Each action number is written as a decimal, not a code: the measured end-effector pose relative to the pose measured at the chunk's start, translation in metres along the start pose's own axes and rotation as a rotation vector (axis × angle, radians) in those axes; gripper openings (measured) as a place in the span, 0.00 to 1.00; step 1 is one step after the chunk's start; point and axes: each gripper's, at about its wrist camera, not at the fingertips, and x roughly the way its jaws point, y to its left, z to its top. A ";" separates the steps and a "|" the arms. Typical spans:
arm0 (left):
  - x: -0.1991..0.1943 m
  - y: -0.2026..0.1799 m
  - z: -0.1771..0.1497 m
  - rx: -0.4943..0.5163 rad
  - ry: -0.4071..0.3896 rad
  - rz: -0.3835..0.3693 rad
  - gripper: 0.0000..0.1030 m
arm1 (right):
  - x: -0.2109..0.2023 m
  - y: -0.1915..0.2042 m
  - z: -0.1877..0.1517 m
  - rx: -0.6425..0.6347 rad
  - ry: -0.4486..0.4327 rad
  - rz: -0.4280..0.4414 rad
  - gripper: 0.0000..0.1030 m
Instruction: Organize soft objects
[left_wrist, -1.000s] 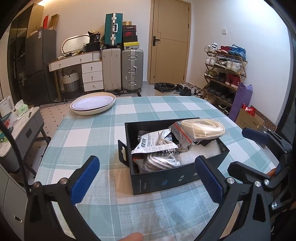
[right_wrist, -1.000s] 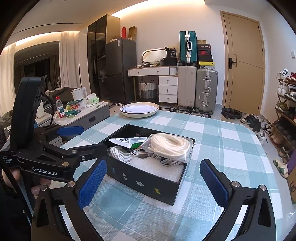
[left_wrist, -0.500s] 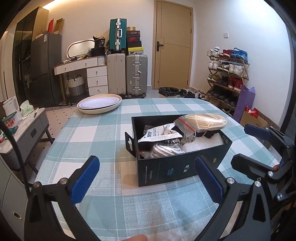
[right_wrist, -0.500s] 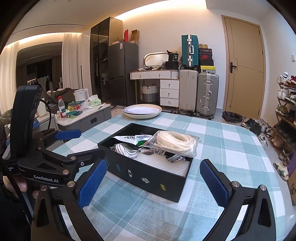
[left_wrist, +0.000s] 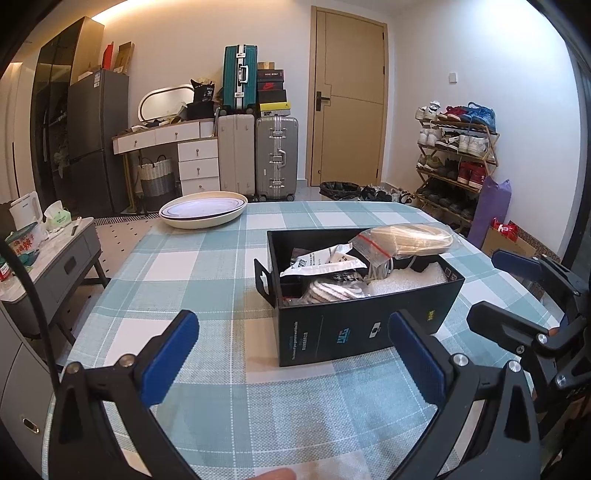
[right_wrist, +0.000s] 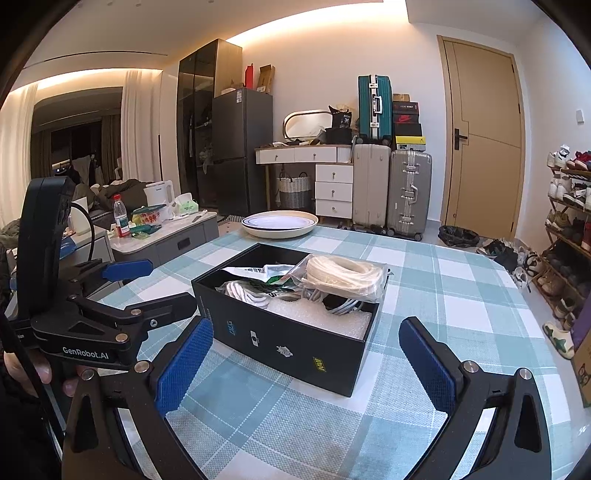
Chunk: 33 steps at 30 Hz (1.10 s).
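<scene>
Box, black and open at the top, on checked tablecloth, a little right of centre in the left view. Inside the box: clear bag with a white coil, lying highest and reaching over the far right rim; below it, white printed pouch toward the left wall; striped cloth bundle near the front wall; white foam on the right side; some white cable between bag and foam. Small flap standing out from the left end of the box.

Left gripper spread wide, nothing between the blue pads, low over the cloth and just in front of the box. Right pad overlapping the front wall of the box in the view; contact cannot be told. Right gripper also spread wide, empty, in front of the box corner, in its own view. Same bag seen there on top at the far end, foam at the near right.

Left gripper body visible at the left edge of the right view, with fingertips of a hand around the handle.

Stacked plates at the far end of the table, well apart from the box. Behind: suitcases, door, shoe rack.
</scene>
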 end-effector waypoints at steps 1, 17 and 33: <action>0.000 0.000 0.000 0.001 -0.001 0.002 1.00 | 0.000 0.000 0.000 -0.002 -0.001 0.000 0.99; 0.000 0.000 -0.002 -0.005 0.001 -0.004 1.00 | -0.003 0.002 -0.001 0.003 -0.020 0.017 1.00; -0.001 -0.001 -0.003 -0.003 -0.001 -0.007 1.00 | -0.004 0.001 -0.001 0.007 -0.023 0.016 1.00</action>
